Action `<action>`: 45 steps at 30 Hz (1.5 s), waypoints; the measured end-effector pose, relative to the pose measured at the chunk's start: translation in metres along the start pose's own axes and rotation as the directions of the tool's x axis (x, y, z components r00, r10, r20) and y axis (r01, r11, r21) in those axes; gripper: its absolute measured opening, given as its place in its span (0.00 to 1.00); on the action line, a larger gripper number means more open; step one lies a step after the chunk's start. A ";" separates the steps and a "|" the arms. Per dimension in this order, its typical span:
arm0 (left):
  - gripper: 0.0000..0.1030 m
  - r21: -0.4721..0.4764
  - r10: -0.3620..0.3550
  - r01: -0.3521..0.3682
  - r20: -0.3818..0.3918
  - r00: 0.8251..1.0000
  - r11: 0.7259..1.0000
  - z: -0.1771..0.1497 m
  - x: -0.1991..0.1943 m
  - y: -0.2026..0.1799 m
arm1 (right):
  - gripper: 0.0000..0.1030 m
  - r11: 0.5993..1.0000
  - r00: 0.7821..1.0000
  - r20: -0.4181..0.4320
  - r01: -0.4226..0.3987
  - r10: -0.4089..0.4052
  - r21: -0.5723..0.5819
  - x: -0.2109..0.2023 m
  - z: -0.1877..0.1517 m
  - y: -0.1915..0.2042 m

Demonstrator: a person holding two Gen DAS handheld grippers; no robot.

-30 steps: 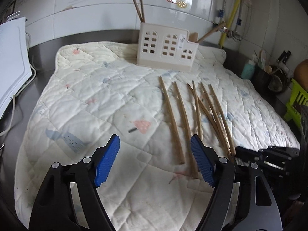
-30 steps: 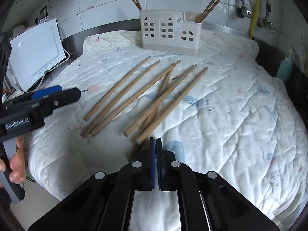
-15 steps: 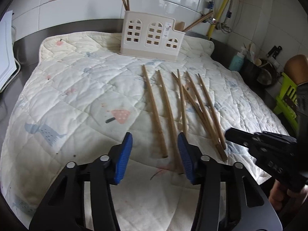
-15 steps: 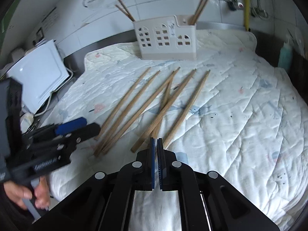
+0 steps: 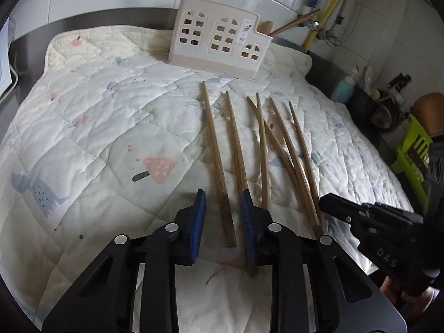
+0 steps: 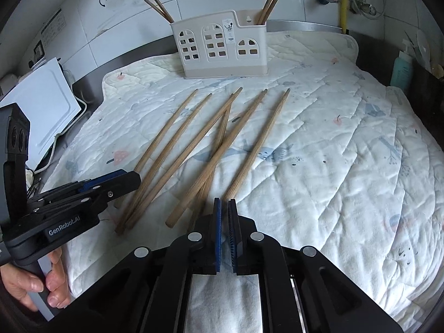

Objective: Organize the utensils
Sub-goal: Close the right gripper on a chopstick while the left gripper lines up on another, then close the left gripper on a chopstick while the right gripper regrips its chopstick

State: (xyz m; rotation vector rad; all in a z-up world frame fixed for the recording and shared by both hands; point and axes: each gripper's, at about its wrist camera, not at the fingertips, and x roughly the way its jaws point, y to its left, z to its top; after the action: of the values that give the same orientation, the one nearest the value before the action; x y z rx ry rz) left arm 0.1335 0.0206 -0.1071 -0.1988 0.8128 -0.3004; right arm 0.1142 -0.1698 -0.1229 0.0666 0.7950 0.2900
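Quilted mat [image 5: 91,127] carries six loose chopsticks [image 6: 194,144] in front of the utensil holder [image 6: 222,47]. Left gripper [image 5: 223,213] is closing around the leftmost chopstick [image 5: 216,158], pads not yet touching. Right gripper [image 6: 224,213] is clenched, empty.

Changes since the earlier frames. The left gripper [image 5: 222,202] now stands lower and nearer the loose chopsticks; its jaws, wide apart a second ago, are closing, and the leftmost chopstick [image 5: 217,161] now lies between the blue pads [image 5: 200,213], which do not visibly press it. In the right wrist view the left gripper [image 6: 122,179] has advanced to the thick ends of the two leftmost sticks. The right gripper [image 6: 224,208], pressed shut earlier, now shows a thin slit between its pads, nothing held.
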 end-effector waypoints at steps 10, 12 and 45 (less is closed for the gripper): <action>0.08 0.073 0.147 -0.144 -0.026 0.989 0.987 0.005 0.002 -0.010 | 0.09 0.999 0.999 -0.019 -0.027 0.027 0.034 0.008 0.006 -0.002; 0.08 0.068 0.156 -0.154 -0.026 0.987 0.986 0.006 0.001 -0.007 | 0.07 0.999 1.000 -0.016 -0.025 0.025 0.029 0.006 0.006 -0.003; 0.13 -0.038 0.027 -0.027 -0.020 0.999 0.999 -0.002 -0.002 0.010 | 0.08 0.992 0.999 -0.038 0.014 -0.010 0.124 0.011 0.012 -0.005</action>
State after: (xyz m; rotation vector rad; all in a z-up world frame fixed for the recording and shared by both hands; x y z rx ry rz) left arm 0.1328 0.0307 -0.1104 -0.2211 0.8406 -0.2617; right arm 0.1316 -0.1713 -0.1229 0.1736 0.8499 0.2310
